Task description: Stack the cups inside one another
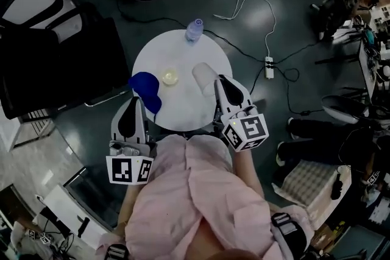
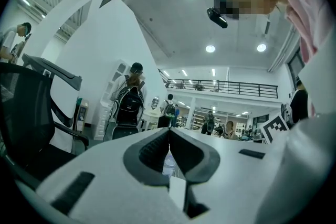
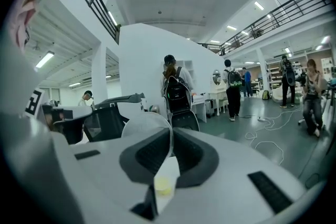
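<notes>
Three cups sit on a round white table [image 1: 183, 115]. A blue cup [image 1: 146, 88] lies at the left edge, a small yellowish cup [image 1: 170, 77] stands in the middle, and a clear cup [image 1: 204, 77] is at the right. My right gripper [image 1: 220, 81] is shut on the clear cup's thin wall. In the right gripper view that clear cup [image 3: 144, 126] shows pinched at the right gripper [image 3: 171, 131], with the yellowish cup [image 3: 164, 186] low between the jaws. My left gripper [image 1: 135, 100] hangs beside the blue cup. The left gripper [image 2: 169, 131] is shut, with nothing visible in it.
A clear water bottle [image 1: 194, 29] stands at the table's far edge, and the bottle [image 2: 169, 162] shows past the left jaws. A black office chair [image 1: 55, 64] stands left of the table. Cables and a power strip [image 1: 269, 67] lie on the floor at right.
</notes>
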Motion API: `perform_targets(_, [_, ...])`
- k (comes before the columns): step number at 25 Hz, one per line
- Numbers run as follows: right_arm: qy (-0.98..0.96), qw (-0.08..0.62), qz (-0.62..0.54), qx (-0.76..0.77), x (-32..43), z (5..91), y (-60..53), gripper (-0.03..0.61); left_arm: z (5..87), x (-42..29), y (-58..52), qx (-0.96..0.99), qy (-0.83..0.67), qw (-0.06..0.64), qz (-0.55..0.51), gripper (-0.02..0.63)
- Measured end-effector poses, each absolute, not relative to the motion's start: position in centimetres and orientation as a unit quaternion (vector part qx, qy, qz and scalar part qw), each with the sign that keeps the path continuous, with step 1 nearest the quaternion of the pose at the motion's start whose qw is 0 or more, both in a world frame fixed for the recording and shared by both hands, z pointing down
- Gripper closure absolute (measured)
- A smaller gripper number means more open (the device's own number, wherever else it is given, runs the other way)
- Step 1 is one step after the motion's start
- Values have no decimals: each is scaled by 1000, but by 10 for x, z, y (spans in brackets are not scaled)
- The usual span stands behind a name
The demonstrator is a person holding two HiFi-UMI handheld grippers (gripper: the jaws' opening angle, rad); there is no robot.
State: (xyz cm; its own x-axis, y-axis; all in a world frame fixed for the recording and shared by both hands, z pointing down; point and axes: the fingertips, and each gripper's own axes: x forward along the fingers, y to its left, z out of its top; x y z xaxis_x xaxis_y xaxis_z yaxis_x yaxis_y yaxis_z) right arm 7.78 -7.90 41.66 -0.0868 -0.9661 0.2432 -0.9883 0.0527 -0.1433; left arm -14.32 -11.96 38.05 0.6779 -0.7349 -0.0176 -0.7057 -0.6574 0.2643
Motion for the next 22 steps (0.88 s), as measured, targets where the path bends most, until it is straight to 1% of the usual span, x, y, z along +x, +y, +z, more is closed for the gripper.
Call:
perform_targets(11, [-721, 55, 146, 676, 65, 425, -81, 541, 390, -132, -129, 924, -355, 131, -57, 595])
perform_targets(22, [-693, 55, 155, 702, 76, 427, -56, 541, 387, -93, -124, 949, -281, 133, -54, 595])
